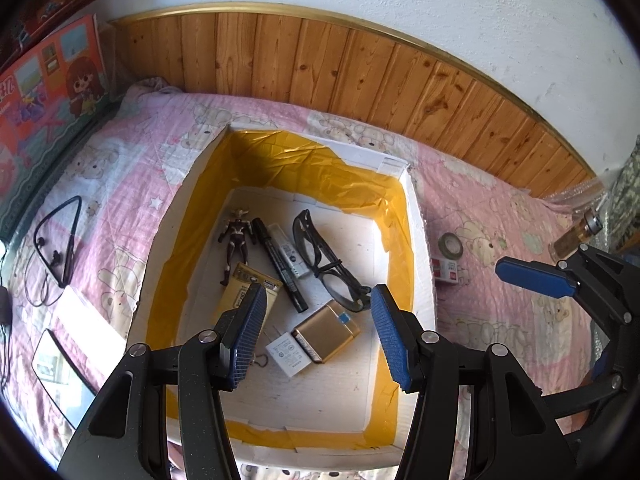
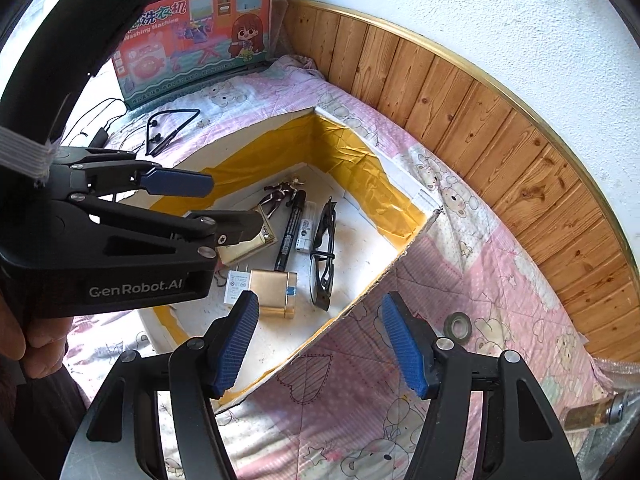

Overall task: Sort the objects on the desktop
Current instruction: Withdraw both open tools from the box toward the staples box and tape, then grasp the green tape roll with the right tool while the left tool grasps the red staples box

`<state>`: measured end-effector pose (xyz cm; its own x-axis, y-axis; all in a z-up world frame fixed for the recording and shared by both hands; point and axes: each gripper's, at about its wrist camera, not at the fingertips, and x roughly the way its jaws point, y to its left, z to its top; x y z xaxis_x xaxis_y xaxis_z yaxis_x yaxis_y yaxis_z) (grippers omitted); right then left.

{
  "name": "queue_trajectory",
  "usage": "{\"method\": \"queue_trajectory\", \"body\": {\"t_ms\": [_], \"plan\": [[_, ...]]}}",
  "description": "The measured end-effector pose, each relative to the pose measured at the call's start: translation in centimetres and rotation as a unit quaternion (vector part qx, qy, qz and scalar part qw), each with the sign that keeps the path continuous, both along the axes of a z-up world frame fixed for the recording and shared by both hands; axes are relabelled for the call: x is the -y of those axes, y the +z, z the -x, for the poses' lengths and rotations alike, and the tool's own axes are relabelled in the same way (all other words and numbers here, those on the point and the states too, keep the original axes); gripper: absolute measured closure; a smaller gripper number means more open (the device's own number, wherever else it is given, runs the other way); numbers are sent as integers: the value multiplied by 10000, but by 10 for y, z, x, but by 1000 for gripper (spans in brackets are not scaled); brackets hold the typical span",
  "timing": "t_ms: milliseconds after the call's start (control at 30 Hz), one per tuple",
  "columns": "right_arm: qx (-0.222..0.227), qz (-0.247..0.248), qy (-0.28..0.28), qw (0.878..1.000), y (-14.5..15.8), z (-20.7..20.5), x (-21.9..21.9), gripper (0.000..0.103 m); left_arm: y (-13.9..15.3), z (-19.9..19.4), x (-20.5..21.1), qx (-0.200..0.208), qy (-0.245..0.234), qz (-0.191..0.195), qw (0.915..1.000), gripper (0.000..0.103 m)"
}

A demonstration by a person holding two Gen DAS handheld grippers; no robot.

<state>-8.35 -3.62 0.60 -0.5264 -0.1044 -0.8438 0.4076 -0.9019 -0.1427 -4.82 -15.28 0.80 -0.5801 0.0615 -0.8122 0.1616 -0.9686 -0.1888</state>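
Observation:
A white box (image 1: pixel 422 248) lined with yellow tape lies on a pink quilt. In it lie a toy figure (image 1: pixel 237 238), a black marker (image 1: pixel 280 264), black glasses (image 1: pixel 324 260), a gold case (image 1: pixel 326 330), a white charger (image 1: pixel 288 354) and a yellow packet (image 1: pixel 240 286). My left gripper (image 1: pixel 318 336) is open and empty above the box. My right gripper (image 2: pixel 320 344) is open and empty over the box's near right wall (image 2: pixel 360 300). A tape roll (image 2: pixel 459 327) and a small white box (image 1: pixel 446 271) lie on the quilt to the right of the box.
Black neckband earphones (image 1: pixel 60 240) and a flat white card (image 1: pixel 60 368) lie left of the box. A toy carton (image 2: pixel 200 40) leans at the far left. A small glass bottle (image 1: pixel 576 236) lies at the right. A wooden wall panel (image 1: pixel 360 76) runs behind.

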Motion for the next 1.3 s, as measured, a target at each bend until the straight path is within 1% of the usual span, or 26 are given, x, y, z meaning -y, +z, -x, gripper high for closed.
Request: {"method": "queue_trajectory", "body": {"t_ms": [267,567,633,767,900,1000,1100,1300], "plan": [[-173,359,-120,9991,11,-2,-20,38,9,-8,-13,-105,-65,29,9999,46],[-233,958,-311,9946,16,2,-47,37,15,-18,-21,-241,-101,-123,9996,46],[-253,1093,-338,9931,17,3,-54,37,15,-18,-27,-258,-168,-180,9994,46],[-331,1355,-475,9891,22,7,-74,37,13,-17,-44,-274,-357,-169,9988,46],[-397,1503,-680,9855,22,11,-98,37,11,-13,-63,-294,-593,-247,9975,46],[-424,1487,-884,9840,15,15,-120,37,8,-10,-77,-280,-763,-373,9960,46],[-400,1396,-1168,9825,2,20,-146,37,2,-5,-93,-238,-926,-482,9943,46],[-145,1052,-1694,9798,-50,35,-191,37,-10,4,-127,-174,-1289,-560,9899,46]]}}
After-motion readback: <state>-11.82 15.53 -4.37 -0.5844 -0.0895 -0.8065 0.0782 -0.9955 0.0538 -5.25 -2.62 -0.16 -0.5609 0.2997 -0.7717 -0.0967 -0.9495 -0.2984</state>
